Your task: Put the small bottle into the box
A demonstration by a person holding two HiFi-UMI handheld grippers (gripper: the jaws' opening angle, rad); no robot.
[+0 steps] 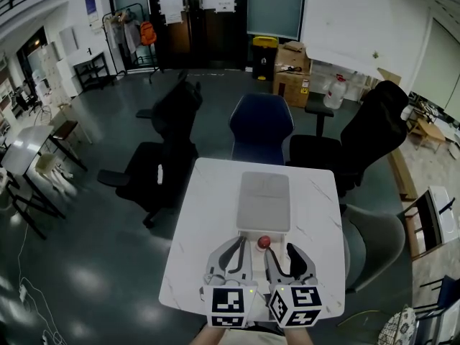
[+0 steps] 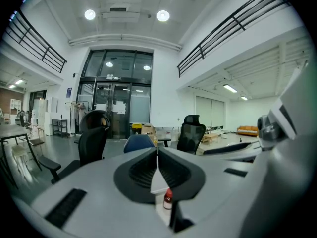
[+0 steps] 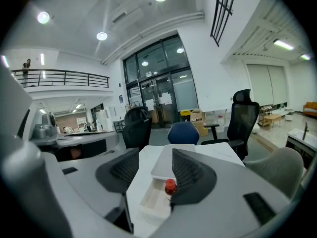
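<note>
The small bottle (image 1: 264,242) has a red cap and stands upright inside the shallow white box (image 1: 248,240) near the table's front. The box's flat lid (image 1: 264,200) lies open beyond it. My left gripper (image 1: 241,244) is shut with nothing in it, just left of the bottle. My right gripper (image 1: 281,251) is open, just right of the bottle. In the left gripper view the jaws meet (image 2: 157,157) above the bottle (image 2: 168,198). In the right gripper view the bottle (image 3: 170,186) shows beside the right finger (image 3: 190,175), part hidden by it, in the box (image 3: 151,198).
The white marble table (image 1: 208,214) is small, with edges close on all sides. A blue chair (image 1: 260,128) stands at its far side, black office chairs (image 1: 169,149) at far left and far right (image 1: 363,139), and a grey chair (image 1: 375,244) at the right.
</note>
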